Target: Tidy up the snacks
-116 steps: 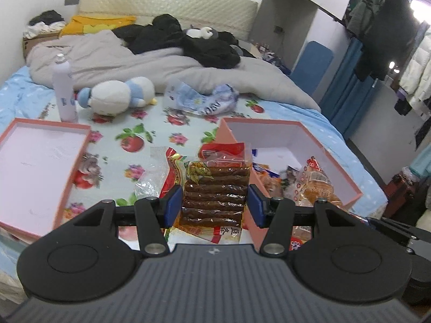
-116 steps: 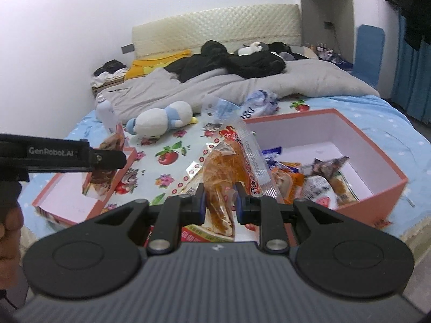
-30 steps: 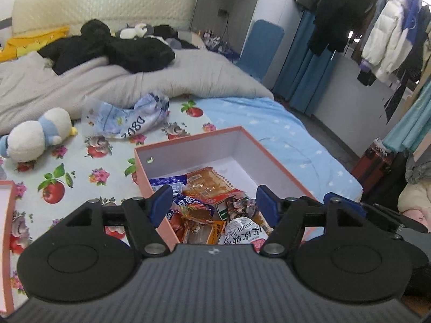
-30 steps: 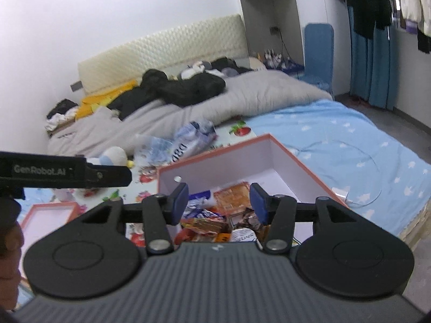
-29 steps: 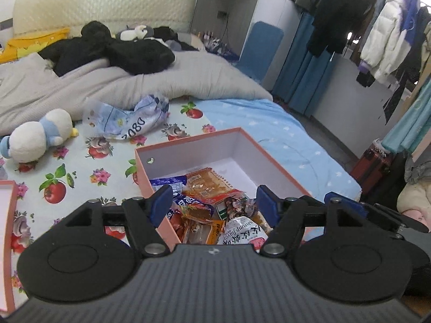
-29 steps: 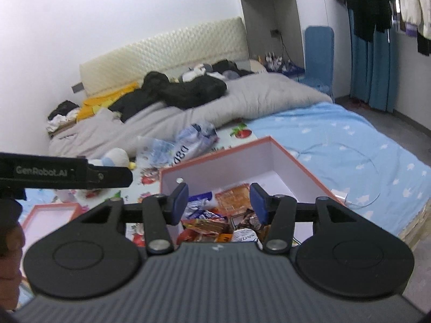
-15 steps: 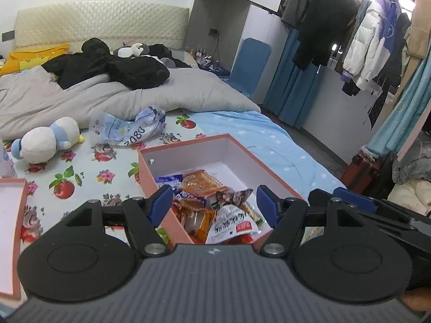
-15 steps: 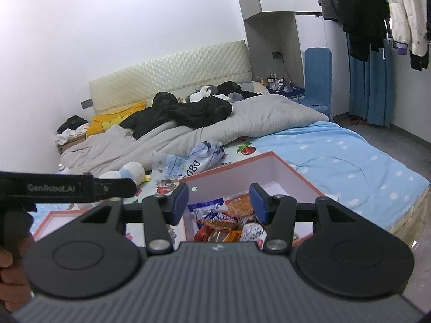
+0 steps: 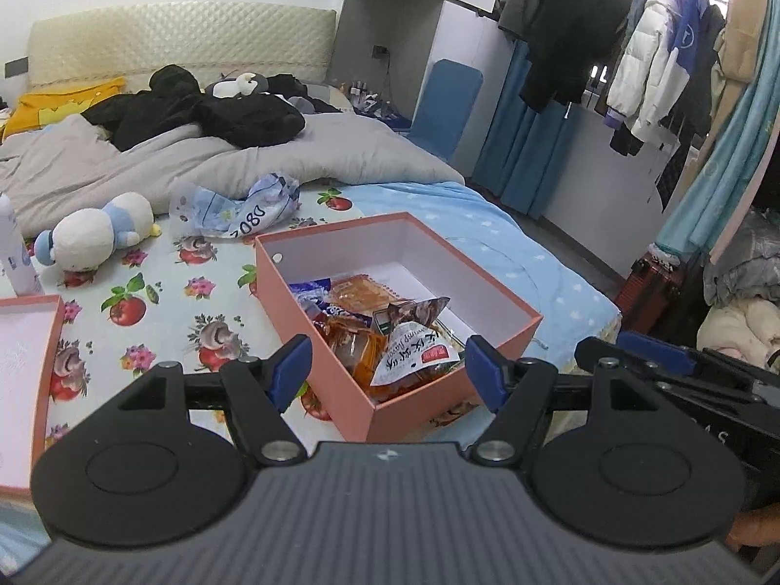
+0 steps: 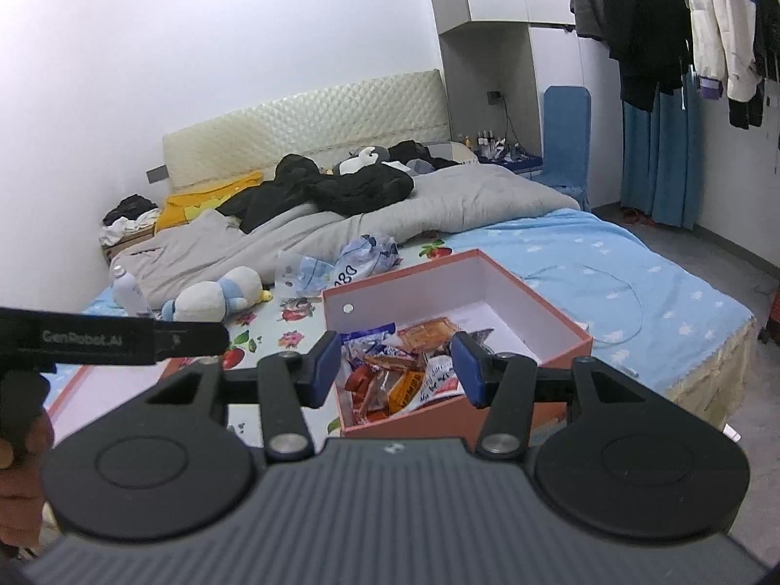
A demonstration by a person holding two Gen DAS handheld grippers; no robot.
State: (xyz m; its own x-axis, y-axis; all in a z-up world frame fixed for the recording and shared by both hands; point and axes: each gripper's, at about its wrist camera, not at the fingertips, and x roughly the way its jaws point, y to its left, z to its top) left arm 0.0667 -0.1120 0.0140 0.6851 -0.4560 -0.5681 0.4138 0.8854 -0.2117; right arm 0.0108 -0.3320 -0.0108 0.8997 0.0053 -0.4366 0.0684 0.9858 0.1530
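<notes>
Both tools (image 9: 385, 375) (image 10: 395, 365) hang open and empty above the snack-filled box (image 9: 487, 287).

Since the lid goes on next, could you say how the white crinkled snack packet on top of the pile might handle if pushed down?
The white crinkled snack packet looks puffed, so it probably springs back. Its glossy film likely slips. It leans on other packets inside the pink cardboard box, so it may slide sideways.

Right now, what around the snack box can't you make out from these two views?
- Snacks at the bottom of the box: both views, buried under the top packets.
- Box lid: left wrist view, cut off by the left edge; right wrist view, mostly behind the other gripper.
- Packet print: too small to read.
- Bottle: label blurred.
</notes>
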